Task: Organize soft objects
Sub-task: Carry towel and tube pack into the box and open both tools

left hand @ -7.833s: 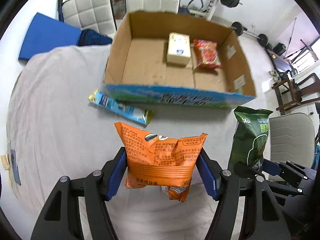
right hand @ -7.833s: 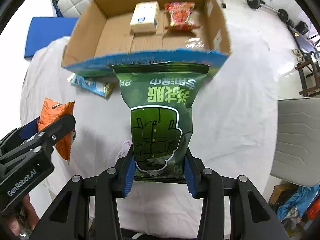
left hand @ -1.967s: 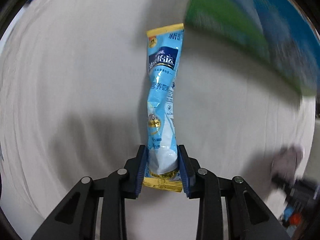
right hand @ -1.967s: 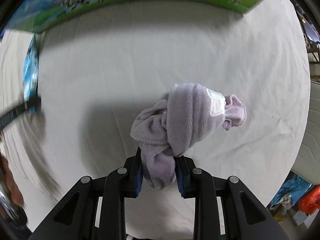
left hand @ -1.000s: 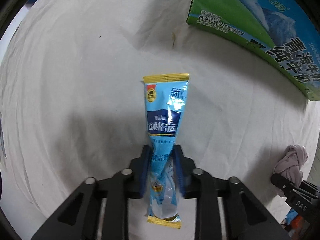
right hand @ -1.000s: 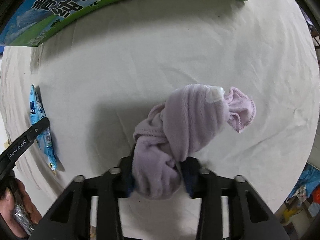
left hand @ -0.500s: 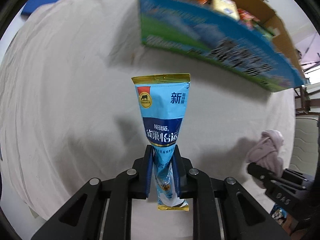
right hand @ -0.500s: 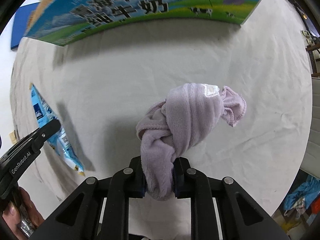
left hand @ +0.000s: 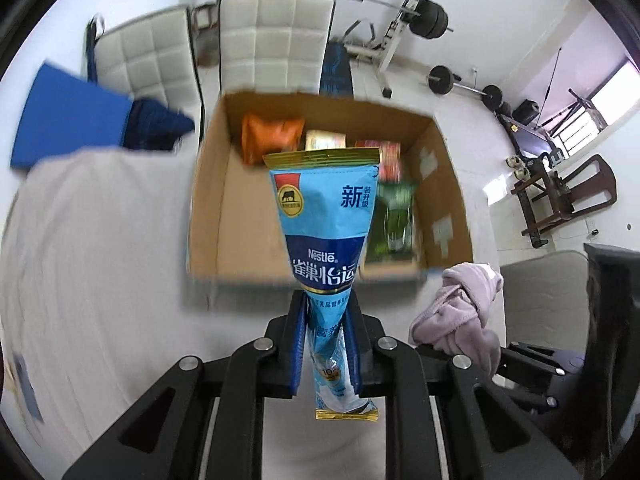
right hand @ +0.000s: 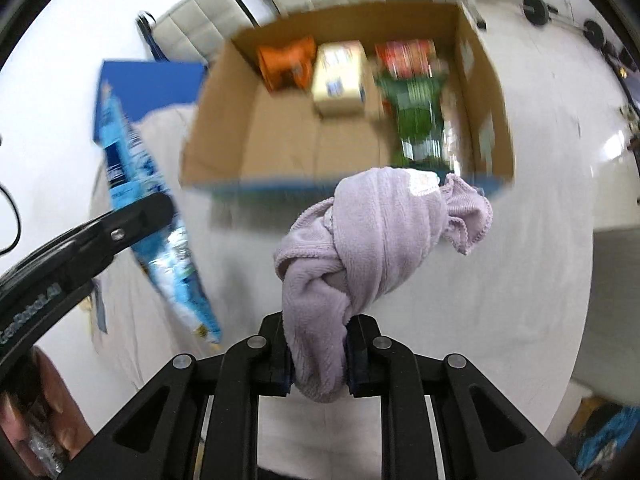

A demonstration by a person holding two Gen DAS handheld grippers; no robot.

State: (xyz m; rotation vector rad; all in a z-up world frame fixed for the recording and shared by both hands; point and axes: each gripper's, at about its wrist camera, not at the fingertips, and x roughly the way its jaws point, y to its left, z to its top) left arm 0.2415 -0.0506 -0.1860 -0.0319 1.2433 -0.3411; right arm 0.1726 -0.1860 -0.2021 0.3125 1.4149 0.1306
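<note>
My left gripper [left hand: 326,344] is shut on a blue Nestle pouch [left hand: 326,224] and holds it upright in the air, in front of the open cardboard box [left hand: 212,216]. My right gripper [right hand: 318,352] is shut on a knotted lilac towel [right hand: 376,236], also lifted above the white tablecloth. The towel shows at the right of the left wrist view [left hand: 464,312]. The pouch shows at the left of the right wrist view [right hand: 152,208]. The box [right hand: 280,152] holds an orange bag [right hand: 286,62], a cream pack [right hand: 340,78], a red pack [right hand: 408,54] and a green bag [right hand: 416,116].
White padded chairs [left hand: 276,36] stand behind the table, with a blue mat [left hand: 68,120] at the far left. Gym weights [left hand: 432,20] and a wooden chair [left hand: 560,196] stand on the floor to the right. Another chair [left hand: 544,304] is close on the right.
Both grippers have lifted and tilted up with the pouch and the towel. The box's inside, with the orange and green bags in it, has come into view.
</note>
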